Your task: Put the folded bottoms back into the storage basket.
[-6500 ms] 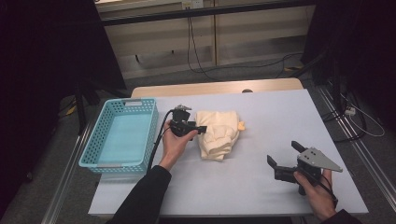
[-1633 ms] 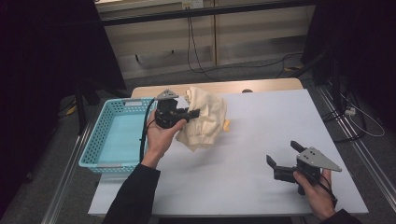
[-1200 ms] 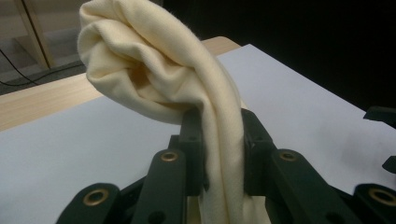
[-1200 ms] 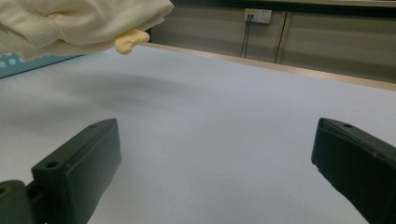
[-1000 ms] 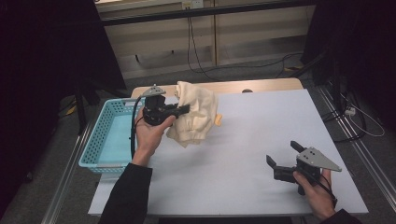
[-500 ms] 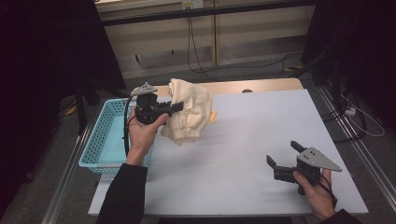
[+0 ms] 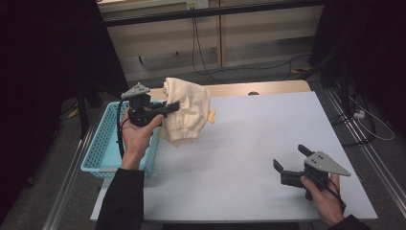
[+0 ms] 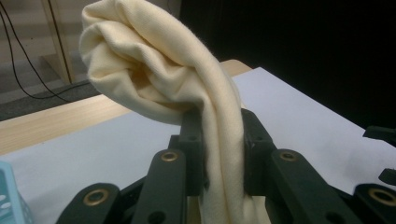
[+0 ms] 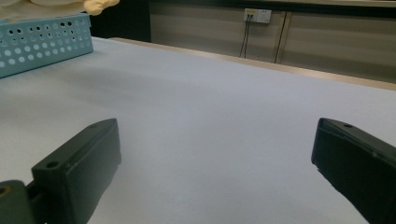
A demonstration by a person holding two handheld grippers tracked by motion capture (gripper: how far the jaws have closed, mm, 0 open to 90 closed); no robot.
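While its folds are bunching above the jaws, the cream cloth (image 7: 184,109) is hanging in the air over the tabletop's (image 7: 249,143) far left corner, its lower end drooping toward the surface. The left gripper (image 7: 167,108) is clamping it, both jaws pressing a thick fold of the fabric between them, as the left gripper view shows. A pale blue perforated basket (image 7: 103,153) is sitting just beside, along the tabletop's left edge, under the left hand (image 7: 136,134). Well apart, near the near right corner, the right gripper (image 7: 292,160) is resting low with its jaws standing wide and nothing between them.
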